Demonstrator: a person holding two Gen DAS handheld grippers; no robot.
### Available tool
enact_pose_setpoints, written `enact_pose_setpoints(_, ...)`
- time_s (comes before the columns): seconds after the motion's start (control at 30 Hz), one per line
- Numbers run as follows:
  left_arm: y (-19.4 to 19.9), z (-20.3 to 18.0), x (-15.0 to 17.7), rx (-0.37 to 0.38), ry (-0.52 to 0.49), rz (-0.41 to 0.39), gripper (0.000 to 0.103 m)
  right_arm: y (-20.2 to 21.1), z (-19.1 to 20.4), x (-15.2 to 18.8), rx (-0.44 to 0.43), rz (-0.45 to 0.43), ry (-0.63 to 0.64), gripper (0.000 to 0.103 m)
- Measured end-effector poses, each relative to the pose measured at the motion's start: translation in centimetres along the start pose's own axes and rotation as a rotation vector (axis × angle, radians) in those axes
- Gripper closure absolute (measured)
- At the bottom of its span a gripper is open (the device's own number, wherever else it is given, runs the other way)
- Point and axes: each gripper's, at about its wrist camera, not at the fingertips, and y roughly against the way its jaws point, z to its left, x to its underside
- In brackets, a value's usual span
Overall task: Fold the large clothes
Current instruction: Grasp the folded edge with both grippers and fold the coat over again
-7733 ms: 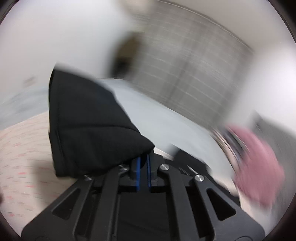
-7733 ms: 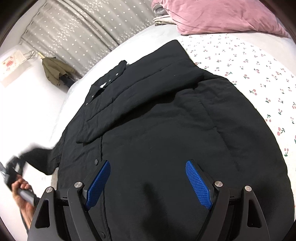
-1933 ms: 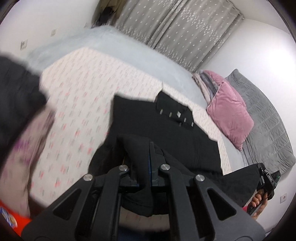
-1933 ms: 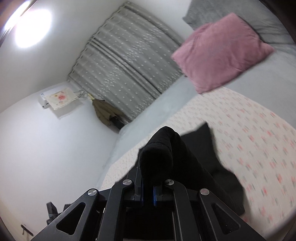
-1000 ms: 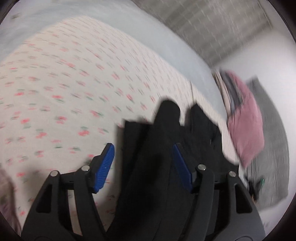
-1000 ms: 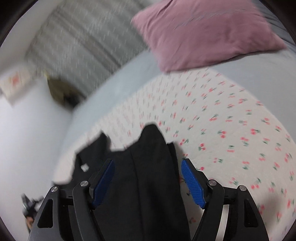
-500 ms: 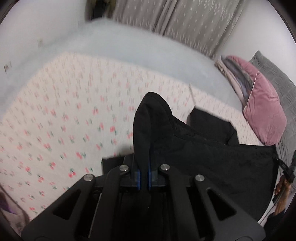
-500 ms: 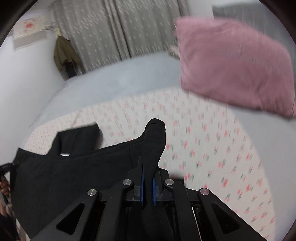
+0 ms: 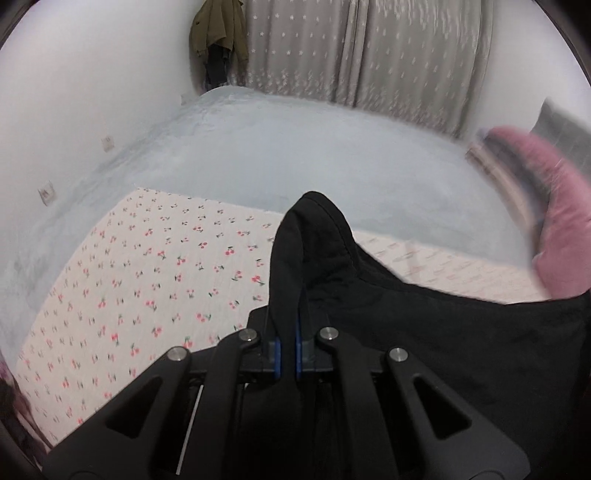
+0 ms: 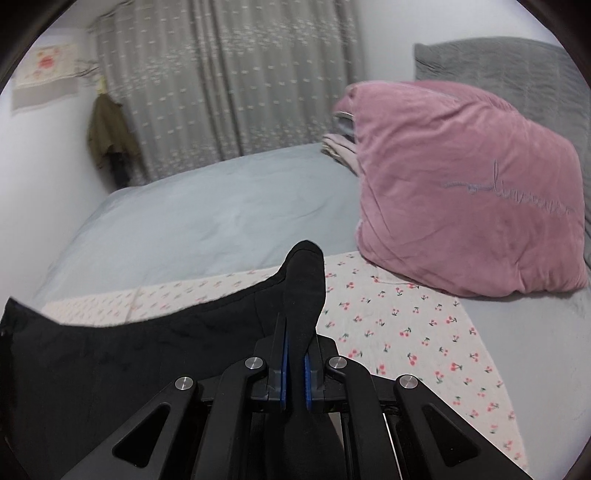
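Observation:
A large black coat [image 9: 461,332] hangs stretched between my two grippers, lifted above the cherry-print sheet [image 9: 155,280]. My left gripper [image 9: 287,354] is shut on one corner of the coat, which pokes up in a peak between the blue pads. My right gripper [image 10: 294,373] is shut on the other corner of the black coat [image 10: 122,354], which sags away to the left. Most of the coat below its top edge is hidden under the grippers.
The cherry-print sheet [image 10: 417,332] lies on a pale grey-blue bed [image 9: 295,155]. A pink pillow [image 10: 465,192] leans on a grey headboard [image 10: 517,70] to the right. Grey curtains [image 9: 369,51] and an olive jacket [image 9: 218,29] hang at the far wall.
A second ago both grippers were open over the coat. They shut on its two corners, and since half a second ago they have lifted and tilted up, so the coat hangs between them.

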Motion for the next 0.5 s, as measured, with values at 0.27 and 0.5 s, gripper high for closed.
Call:
enact_pose_setpoints(0.27,-10.2,0.2,6.0,-0.110,0.014,0.123,0.096,-10.9,-1.0,4.8,0.142,0.139,-0.053,0.098)
enact_pose_setpoints(0.5,-10.5,1.5,7.1,-0.048,0.083,0.108,0.093,-13.6,-2.2,7.0,0.118,0.172,-0.103,0.094)
